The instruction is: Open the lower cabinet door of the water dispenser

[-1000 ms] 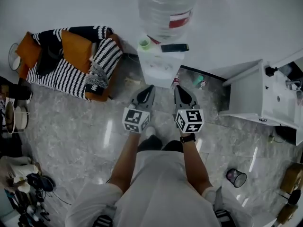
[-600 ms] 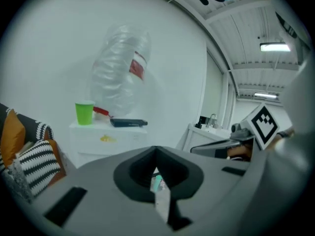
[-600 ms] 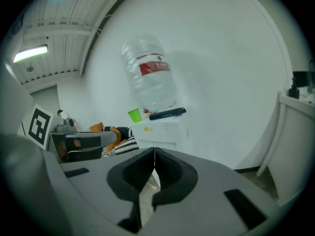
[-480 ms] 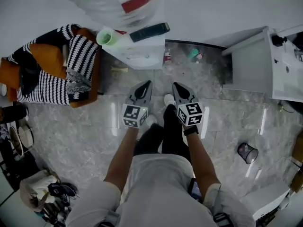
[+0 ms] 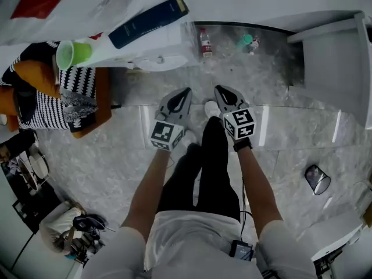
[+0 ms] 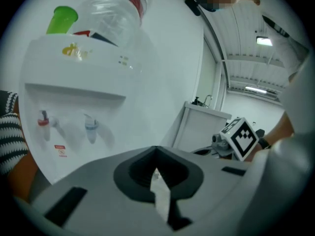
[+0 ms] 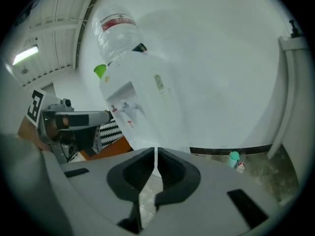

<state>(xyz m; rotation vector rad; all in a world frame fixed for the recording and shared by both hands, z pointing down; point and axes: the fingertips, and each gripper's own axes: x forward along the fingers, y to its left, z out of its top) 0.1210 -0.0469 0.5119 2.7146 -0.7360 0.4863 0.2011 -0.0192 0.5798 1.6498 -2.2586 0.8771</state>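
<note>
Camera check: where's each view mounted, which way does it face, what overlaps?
Head view: on the person's head, looking steeply down at the floor; shows forearms, legs, left gripper, right gripper.
Left gripper view: on left gripper, faces the water dispenser front; own shut jaws, right gripper's cube at right.
Right gripper view: on right gripper, faces the dispenser's side; own shut jaws, left gripper at left.
Shared: green cup in all three.

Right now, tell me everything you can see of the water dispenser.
The water dispenser is a white, plastic-looking box standing upright by the white wall. A clear bottle with a red label sits inverted on top, beside a green cup and a dark flat object. A recess in its front holds a red tap and a blue tap. Its lower door cannot be made out.
</note>
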